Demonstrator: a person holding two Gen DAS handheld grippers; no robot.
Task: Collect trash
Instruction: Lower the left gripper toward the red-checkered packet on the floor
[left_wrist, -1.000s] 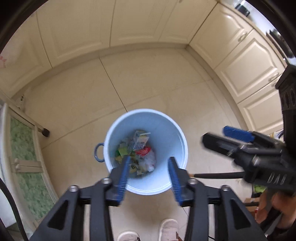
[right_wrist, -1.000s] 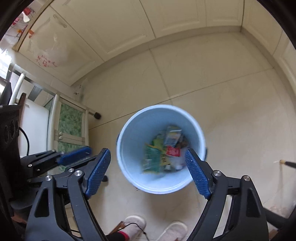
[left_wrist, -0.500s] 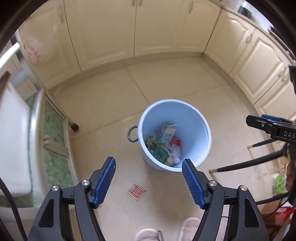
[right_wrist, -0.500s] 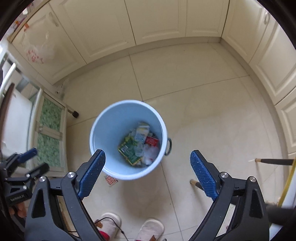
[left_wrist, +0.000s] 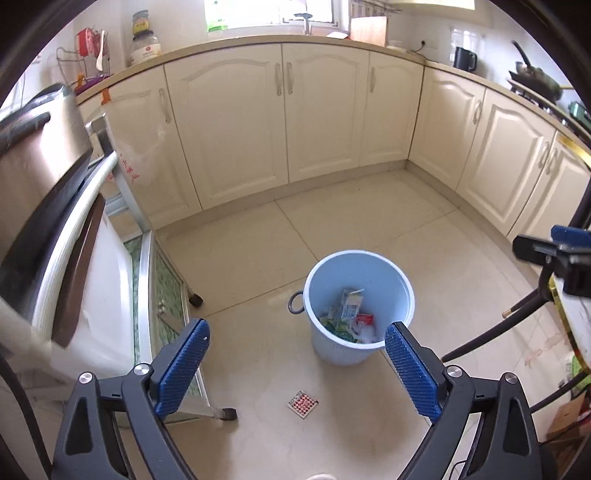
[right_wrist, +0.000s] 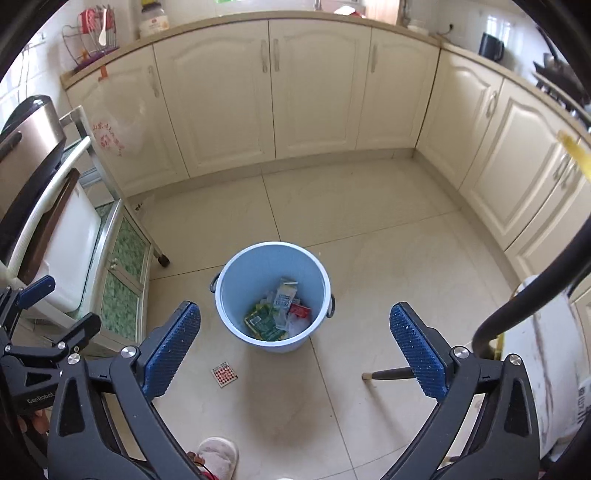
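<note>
Now both sets of fingers are wide apart, and they have just been opening more. Nothing is between them. The left gripper (left_wrist: 297, 365) and the right gripper (right_wrist: 295, 349) both point down at the floor (left_wrist: 369, 221). Past the fingers stands a blue bucket (left_wrist: 402, 291) on the tiles. Trash (right_wrist: 280, 314) lies in the bottom of it: a small milk carton (right_wrist: 284, 295), green wrappers and a red bit. One little card with red dots (left_wrist: 303, 403) lies on the floor, nearer than the bucket, between the left fingers. A slipper (right_wrist: 218, 458) shows below the right fingers.
</note>
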